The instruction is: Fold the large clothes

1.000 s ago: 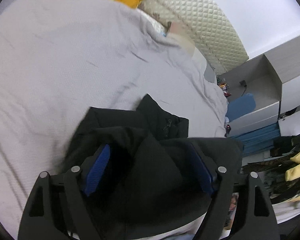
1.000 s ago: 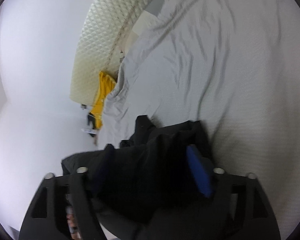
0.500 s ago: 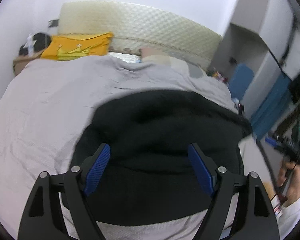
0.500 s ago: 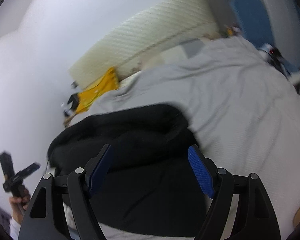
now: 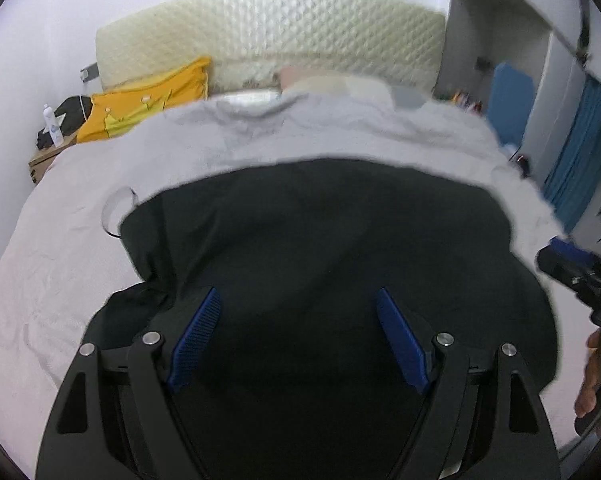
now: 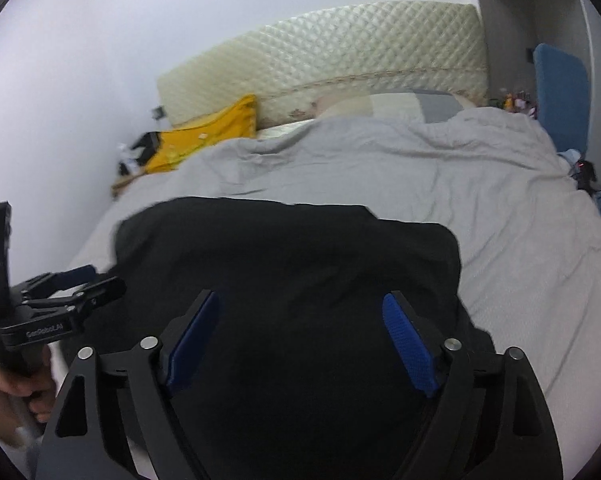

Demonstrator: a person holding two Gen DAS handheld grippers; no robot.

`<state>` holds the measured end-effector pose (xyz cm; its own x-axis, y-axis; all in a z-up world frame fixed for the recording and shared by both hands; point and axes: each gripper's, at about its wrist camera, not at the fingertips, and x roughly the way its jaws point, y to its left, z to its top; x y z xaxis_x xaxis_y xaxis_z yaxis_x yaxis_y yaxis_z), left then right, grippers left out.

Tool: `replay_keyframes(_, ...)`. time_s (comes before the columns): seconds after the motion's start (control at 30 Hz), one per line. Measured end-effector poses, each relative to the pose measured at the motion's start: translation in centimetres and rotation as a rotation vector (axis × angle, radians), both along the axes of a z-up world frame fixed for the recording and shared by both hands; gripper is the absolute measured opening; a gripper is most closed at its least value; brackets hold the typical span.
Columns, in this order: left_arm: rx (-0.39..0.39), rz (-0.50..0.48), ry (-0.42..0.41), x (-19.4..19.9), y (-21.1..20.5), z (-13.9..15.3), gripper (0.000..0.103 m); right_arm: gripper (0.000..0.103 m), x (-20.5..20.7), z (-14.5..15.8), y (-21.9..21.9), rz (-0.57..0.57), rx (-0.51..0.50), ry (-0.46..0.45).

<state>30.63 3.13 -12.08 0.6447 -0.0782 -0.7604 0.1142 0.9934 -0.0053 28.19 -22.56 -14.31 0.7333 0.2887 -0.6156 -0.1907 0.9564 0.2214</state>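
Note:
A large black garment [image 5: 320, 240] lies spread on the grey bed sheet [image 5: 80, 240]; it also shows in the right wrist view [image 6: 292, 264]. My left gripper [image 5: 298, 332] is open above the garment's near edge, blue pads apart, holding nothing. My right gripper [image 6: 300, 332] is open the same way over the garment's near part. The right gripper also shows at the right edge of the left wrist view [image 5: 576, 272], and the left gripper shows at the left of the right wrist view [image 6: 60, 292].
A quilted cream headboard [image 5: 272, 32] stands at the far end with a yellow cushion [image 5: 148, 104] and pillows [image 6: 380, 104]. A grey cabinet [image 5: 500, 20] and blue items [image 5: 508, 96] stand at the right. A bedside stand with a bottle [image 5: 52, 124] is at the left.
Both grippers have let go of the black garment and swung level. The garment went from a bunched heap to lying spread out on the bed.

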Motion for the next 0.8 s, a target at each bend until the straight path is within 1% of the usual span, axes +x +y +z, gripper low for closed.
replay_keyframes(0.07,0.017,-0.002,0.019,1.4,-0.1,-1.5,0.081,0.084,1.1,-1.2,0.0,-0.017,-0.023,0.007)
replay_keyframes(0.1,0.028,-0.005,0.01,2.0,-0.1,-2.0,0.081,0.085,2.1,-2.3,0.1,-0.022,-0.032,0.018)
replay_keyframes(0.2,0.039,-0.01,-0.023,2.4,-0.2,-2.5,0.083,0.093,3.5,-4.1,-0.3,-0.013,0.009,0.022)
replay_keyframes(0.23,0.029,-0.016,-0.029,2.7,-0.1,-2.8,0.083,0.094,3.9,-4.5,-0.2,-0.013,0.017,0.013)
replay_keyframes(0.3,-0.014,-0.02,-0.04,3.1,0.3,-3.2,0.084,0.094,4.4,-4.8,0.2,-0.002,-0.006,-0.006)
replay_keyframes(0.33,-0.024,-0.018,-0.039,3.2,0.4,-3.3,0.084,0.095,4.7,-4.8,0.6,0.007,-0.03,-0.014)
replay_keyframes(0.4,-0.048,-0.01,-0.035,3.7,0.7,-3.5,0.085,0.096,5.4,-5.0,1.0,0.007,-0.051,-0.003)
replay_keyframes(0.57,-0.094,0.006,-0.02,5.5,0.9,-4.0,0.087,0.098,7.0,-5.9,1.1,0.026,-0.042,0.018)
replay_keyframes(0.63,-0.086,0.006,-0.021,6.3,0.6,-4.3,0.089,0.099,7.7,-6.3,0.8,0.018,-0.025,0.026)
replay_keyframes(0.8,-0.063,0.015,-0.058,7.0,0.3,-5.0,0.09,0.101,9.0,-6.9,1.2,0.017,-0.018,0.029)
